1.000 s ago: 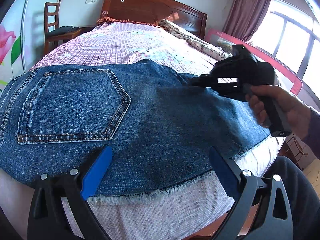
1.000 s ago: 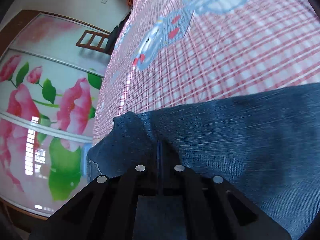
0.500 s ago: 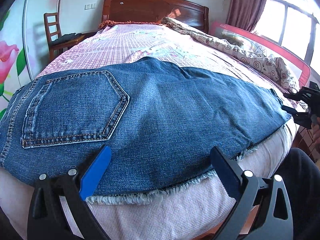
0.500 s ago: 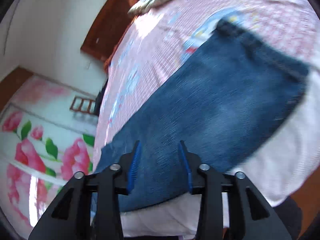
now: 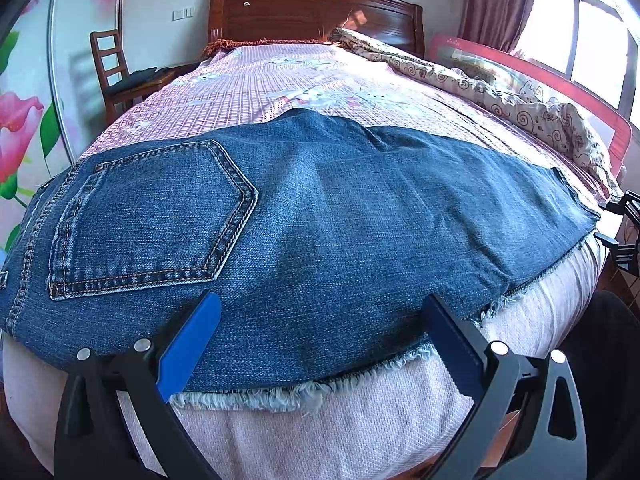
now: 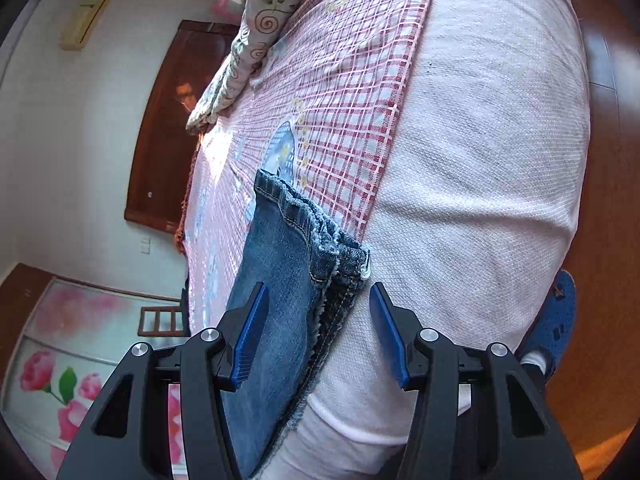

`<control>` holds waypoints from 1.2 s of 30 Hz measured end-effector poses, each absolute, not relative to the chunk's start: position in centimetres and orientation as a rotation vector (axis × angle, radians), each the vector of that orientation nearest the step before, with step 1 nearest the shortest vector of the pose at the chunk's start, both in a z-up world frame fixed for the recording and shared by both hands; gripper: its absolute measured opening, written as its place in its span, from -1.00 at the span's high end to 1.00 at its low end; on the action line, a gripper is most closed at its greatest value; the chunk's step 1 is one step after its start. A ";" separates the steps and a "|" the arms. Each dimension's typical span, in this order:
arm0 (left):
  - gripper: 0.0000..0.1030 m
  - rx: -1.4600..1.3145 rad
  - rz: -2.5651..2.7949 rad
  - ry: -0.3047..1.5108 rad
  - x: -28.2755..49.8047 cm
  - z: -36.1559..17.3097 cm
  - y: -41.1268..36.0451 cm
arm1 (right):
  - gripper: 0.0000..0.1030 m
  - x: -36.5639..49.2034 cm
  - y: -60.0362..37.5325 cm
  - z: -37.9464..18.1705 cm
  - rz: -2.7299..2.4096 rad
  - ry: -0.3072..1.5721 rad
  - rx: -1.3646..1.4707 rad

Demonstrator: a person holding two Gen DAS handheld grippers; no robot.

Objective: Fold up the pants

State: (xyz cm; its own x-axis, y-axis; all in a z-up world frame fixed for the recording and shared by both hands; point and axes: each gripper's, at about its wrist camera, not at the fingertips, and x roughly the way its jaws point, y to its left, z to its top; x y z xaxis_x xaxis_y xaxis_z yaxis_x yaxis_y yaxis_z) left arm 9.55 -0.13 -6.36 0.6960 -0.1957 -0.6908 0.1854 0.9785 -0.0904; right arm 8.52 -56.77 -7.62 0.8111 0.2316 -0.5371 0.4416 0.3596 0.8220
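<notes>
Blue jeans [image 5: 320,220] lie folded lengthwise across the foot of the bed, back pocket [image 5: 152,216] up at the left and legs running right. My left gripper [image 5: 322,298] is open wide, low over the frayed near edge at the middle of the jeans, with nothing pinched. My right gripper [image 6: 318,288] is open at the leg end; the stacked hems [image 6: 320,236] lie just ahead, and denim [image 6: 280,264] runs between its blue fingers without the pads pressing it. In the left wrist view the right gripper [image 5: 620,224] shows at the far right edge, beside the hem.
The pink checked sheet [image 5: 280,88] covers the mattress [image 5: 320,432], whose bare rounded edge is nearest. A patterned quilt [image 5: 500,92] lies along the right side by a red rail [image 5: 540,80]. A wooden headboard [image 5: 312,12] and a chair [image 5: 116,76] stand behind. A blue slipper [image 6: 556,320] is on the floor.
My right gripper was shut on a fold of denim near the middle; it opened, let go and swung right to the leg end, rolling as it went. My left gripper stayed in place.
</notes>
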 end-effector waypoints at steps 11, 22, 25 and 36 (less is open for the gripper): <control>-0.94 -0.019 -0.208 0.760 9.5 -6.4 -0.4 | 0.72 8.1 -55.7 -7.7 -0.196 0.695 1.144; -0.95 -0.087 -0.187 0.796 9.6 -4.6 -1.3 | 0.80 7.4 -54.9 -6.0 -0.139 0.613 1.124; -0.95 -0.085 -0.241 0.765 9.1 -3.4 -3.2 | 0.80 7.8 -54.5 -4.2 -0.096 0.590 1.098; -0.95 -0.244 -0.589 0.682 13.1 1.0 -14.1 | 0.90 9.6 -53.4 0.2 -0.063 0.601 1.003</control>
